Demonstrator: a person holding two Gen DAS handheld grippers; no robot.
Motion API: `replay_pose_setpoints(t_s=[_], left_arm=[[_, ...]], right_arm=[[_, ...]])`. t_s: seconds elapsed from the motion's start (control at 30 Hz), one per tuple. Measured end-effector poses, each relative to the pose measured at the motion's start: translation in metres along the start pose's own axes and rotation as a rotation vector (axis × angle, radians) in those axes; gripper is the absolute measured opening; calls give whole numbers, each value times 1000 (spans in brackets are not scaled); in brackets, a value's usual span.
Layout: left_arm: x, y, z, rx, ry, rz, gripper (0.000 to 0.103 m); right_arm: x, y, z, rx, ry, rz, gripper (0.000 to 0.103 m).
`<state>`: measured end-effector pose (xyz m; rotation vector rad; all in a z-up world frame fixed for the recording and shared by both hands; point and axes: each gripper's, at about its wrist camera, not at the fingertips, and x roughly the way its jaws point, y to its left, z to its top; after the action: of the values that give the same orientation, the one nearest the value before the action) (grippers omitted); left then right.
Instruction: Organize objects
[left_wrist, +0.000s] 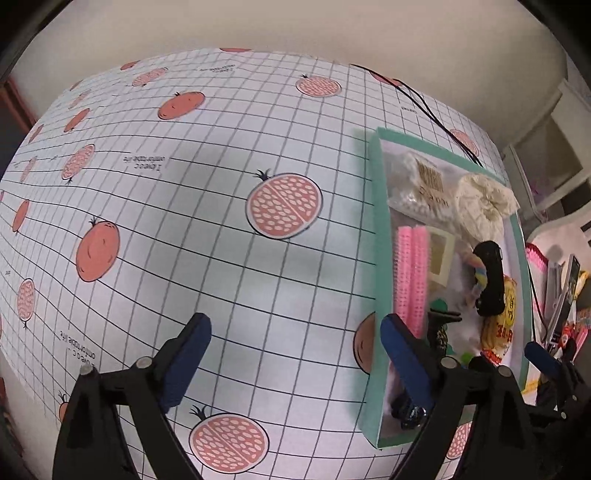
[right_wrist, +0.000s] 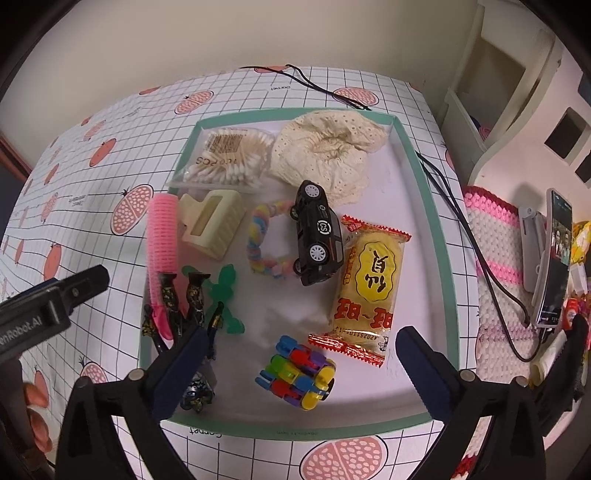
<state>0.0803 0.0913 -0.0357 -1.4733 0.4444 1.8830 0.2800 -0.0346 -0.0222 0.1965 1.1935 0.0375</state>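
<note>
A green-rimmed tray (right_wrist: 419, 162) holds several small items: a bag of cotton swabs (right_wrist: 229, 157), a cream lace cloth (right_wrist: 325, 147), a pink hair roller (right_wrist: 160, 236), a cream hair claw (right_wrist: 212, 225), a black toy car (right_wrist: 317, 236), a yellow snack pack (right_wrist: 369, 280), a multicoloured block toy (right_wrist: 295, 373), a green figure (right_wrist: 225, 291) and black hair clips (right_wrist: 177, 299). My right gripper (right_wrist: 301, 332) hangs open over the tray's near half, just above the block toy, holding nothing. My left gripper (left_wrist: 295, 321) is open and empty over the tablecloth, its right finger by the tray's (left_wrist: 376, 221) left rim.
A pomegranate-print grid tablecloth (left_wrist: 184, 203) covers the table. Right of the tray lie a black cable (right_wrist: 454, 206), a pink-and-white crochet mat (right_wrist: 495, 240) and a phone on a stand (right_wrist: 554, 258). A white shelf unit (right_wrist: 517, 74) stands at the back right.
</note>
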Motion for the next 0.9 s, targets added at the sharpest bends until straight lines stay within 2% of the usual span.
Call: replay_pose_setpoints(t_s=[0.2, 0.43, 0.63, 0.9], left_arm=[[-5, 15, 5, -41, -36, 10, 98], [-16, 30, 5, -95, -79, -14, 97], [-31, 42, -2, -90, -159, 18, 97], [-44, 53, -17, -53, -168, 20, 97]], right_arm=[[-4, 1, 2, 17, -56, -2, 103], [-8, 6, 1, 41, -85, -9, 103], [-14, 9, -7, 65, -104, -20, 103], [-22, 15, -27, 78, -106, -19, 103]])
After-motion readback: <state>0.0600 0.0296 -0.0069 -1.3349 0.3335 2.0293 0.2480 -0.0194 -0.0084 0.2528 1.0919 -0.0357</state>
